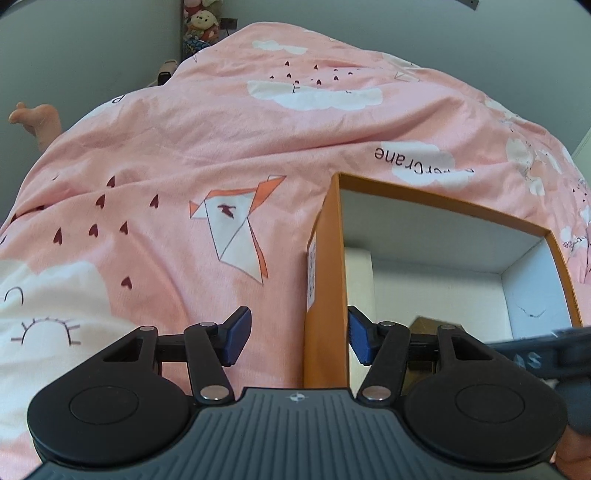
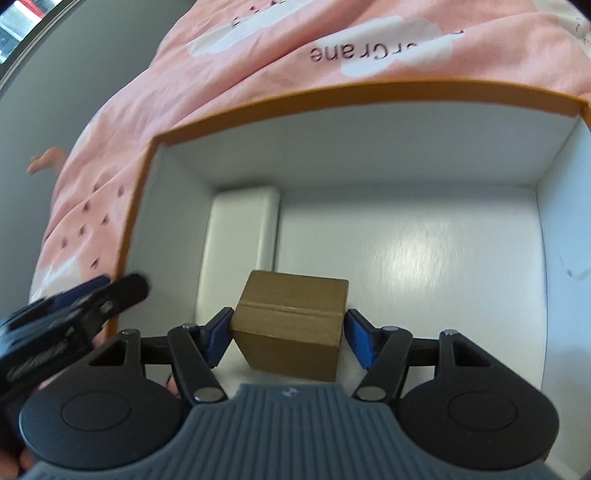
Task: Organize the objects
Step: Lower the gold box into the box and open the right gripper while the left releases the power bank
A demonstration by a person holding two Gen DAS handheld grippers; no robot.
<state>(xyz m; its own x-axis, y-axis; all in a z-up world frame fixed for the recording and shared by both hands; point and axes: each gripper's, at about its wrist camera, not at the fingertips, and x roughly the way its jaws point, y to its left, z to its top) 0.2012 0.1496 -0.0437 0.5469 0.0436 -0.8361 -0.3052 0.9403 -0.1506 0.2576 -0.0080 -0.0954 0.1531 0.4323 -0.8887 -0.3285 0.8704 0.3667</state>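
An orange box (image 1: pixel 325 266) with a white inside lies on the pink bedsheet; it also shows in the right wrist view (image 2: pixel 332 99). My left gripper (image 1: pixel 299 332) is open, its two fingers on either side of the box's left wall without pressing it. My right gripper (image 2: pixel 288 338) reaches into the box and is shut on a small brown cardboard box (image 2: pixel 291 321), held just above the floor. A white rectangular item (image 2: pixel 243 236) lies inside against the left wall. The brown box's top shows in the left wrist view (image 1: pixel 428 325).
The pink patterned sheet (image 1: pixel 221 166) covers the bed around the box. A bare foot (image 1: pixel 37 122) lies at the far left edge. Stuffed toys (image 1: pixel 201 22) sit beyond the bed. The left gripper shows at the right wrist view's left edge (image 2: pixel 74 310).
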